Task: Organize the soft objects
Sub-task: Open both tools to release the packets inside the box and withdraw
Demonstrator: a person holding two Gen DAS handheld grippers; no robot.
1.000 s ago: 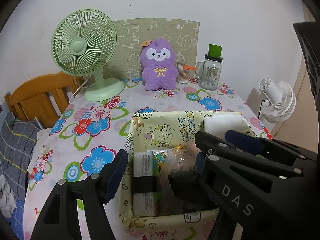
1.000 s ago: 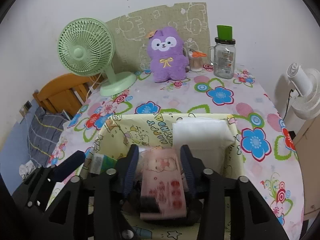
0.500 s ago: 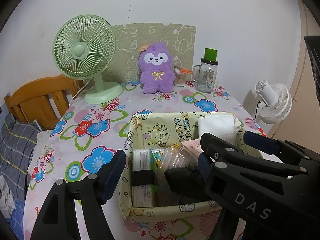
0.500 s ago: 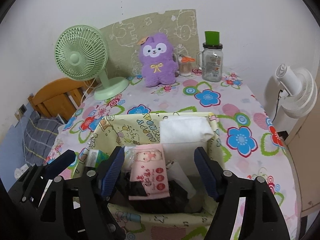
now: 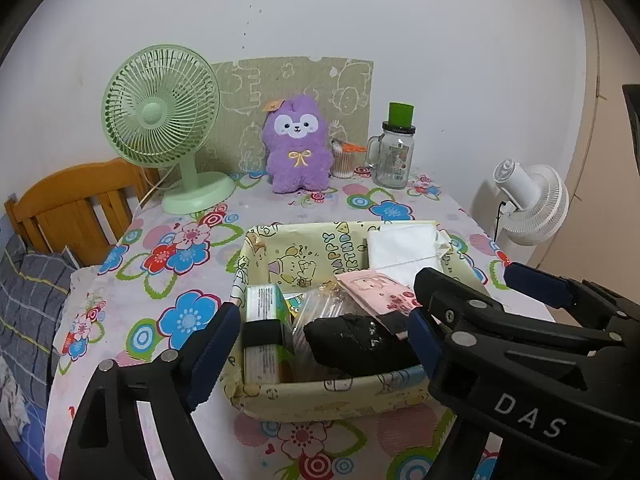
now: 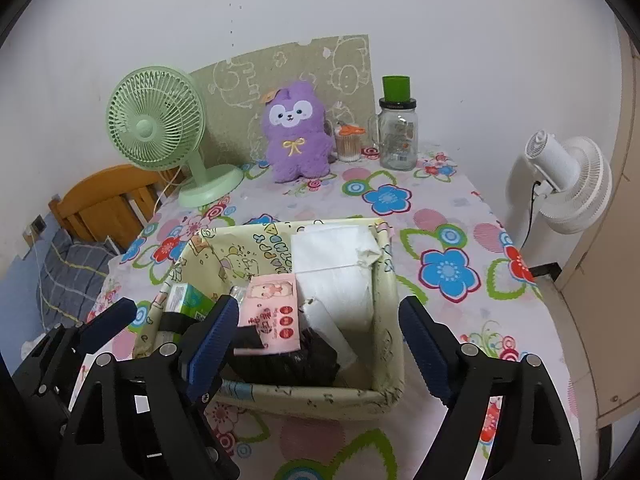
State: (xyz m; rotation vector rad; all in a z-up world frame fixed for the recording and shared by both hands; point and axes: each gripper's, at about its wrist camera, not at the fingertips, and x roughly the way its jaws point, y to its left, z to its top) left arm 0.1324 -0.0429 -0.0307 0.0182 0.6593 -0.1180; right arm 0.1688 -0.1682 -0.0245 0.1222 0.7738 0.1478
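Both hand-held grippers, left [image 5: 320, 344] and right [image 6: 316, 340], had just been opening, nothing gripped; the pink packet [image 6: 274, 312] lay in the basket [image 6: 312, 398], which could be snagged on withdrawal.

Pale yellow cartoon-print fabric basket [image 6: 384, 364] near table edge, open-topped, sides slumped. Inside: white folded soft pack [image 6: 332, 256] far right, leaning on wall; pink printed tissue pack [image 6: 274, 312] centre, tilted, atop black crumpled soft bundle [image 5: 356, 340] at near side; green-white tissue pack [image 5: 264, 308] w/ black band, left.
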